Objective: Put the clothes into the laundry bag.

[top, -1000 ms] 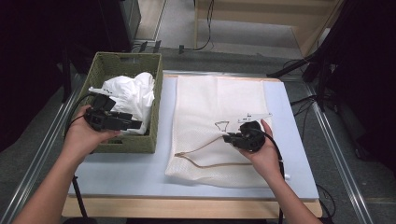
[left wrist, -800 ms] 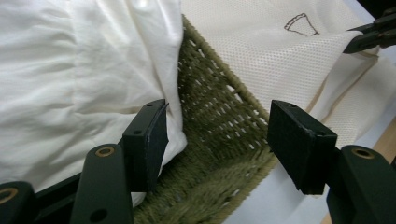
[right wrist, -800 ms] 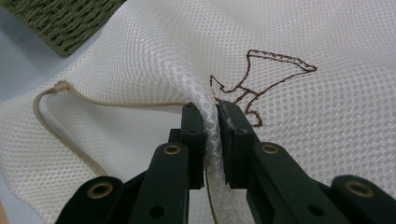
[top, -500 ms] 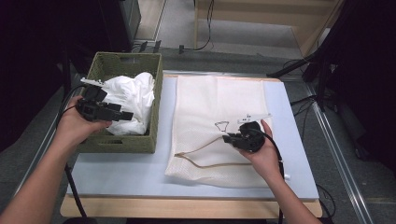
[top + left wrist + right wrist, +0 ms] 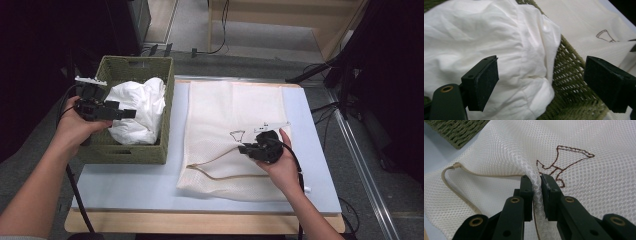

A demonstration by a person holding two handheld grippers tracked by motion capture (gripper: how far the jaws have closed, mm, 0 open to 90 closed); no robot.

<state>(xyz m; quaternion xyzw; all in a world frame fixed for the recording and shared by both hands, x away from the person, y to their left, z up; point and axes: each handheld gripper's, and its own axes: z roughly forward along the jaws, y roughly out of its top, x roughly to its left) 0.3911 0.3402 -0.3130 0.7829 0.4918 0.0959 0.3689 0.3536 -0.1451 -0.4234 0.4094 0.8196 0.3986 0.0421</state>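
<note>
Mesh is seen pinched between the jaws of the right gripper (image 5: pixel 537 182) in the right gripper view: a fold of the cream laundry bag (image 5: pixel 579 202) is clamped there and lifted into a small ridge. The brown stitched emblem (image 5: pixel 564 162) is found just beyond the right jaw, and the tan drawstring (image 5: pixel 456 187) is seen to the left of the jaws, curving along the bag's edge. This fine weave is not made out in the high view, where the right gripper (image 5: pixel 256 148) is shown only as a dark shape at the middle of the bag (image 5: pixel 235 105).

In the left gripper view the jaws of the left gripper (image 5: pixel 541 82) are shown wide apart, and they have just been opening. Nothing is pressed by the pads; the white crumpled cloth (image 5: pixel 486 40) is seen beyond and between them, close to the left jaw, while the woven green basket (image 5: pixel 569 82) wall lies toward the right jaw. In the high view the left gripper (image 5: pixel 120 112) is held over the basket (image 5: pixel 125 150), at the cloth's left side.

The basket is placed just beside the bag's left edge on the pale blue table (image 5: pixel 130 185). Free table surface is left in front of the basket and to the right of the bag.
</note>
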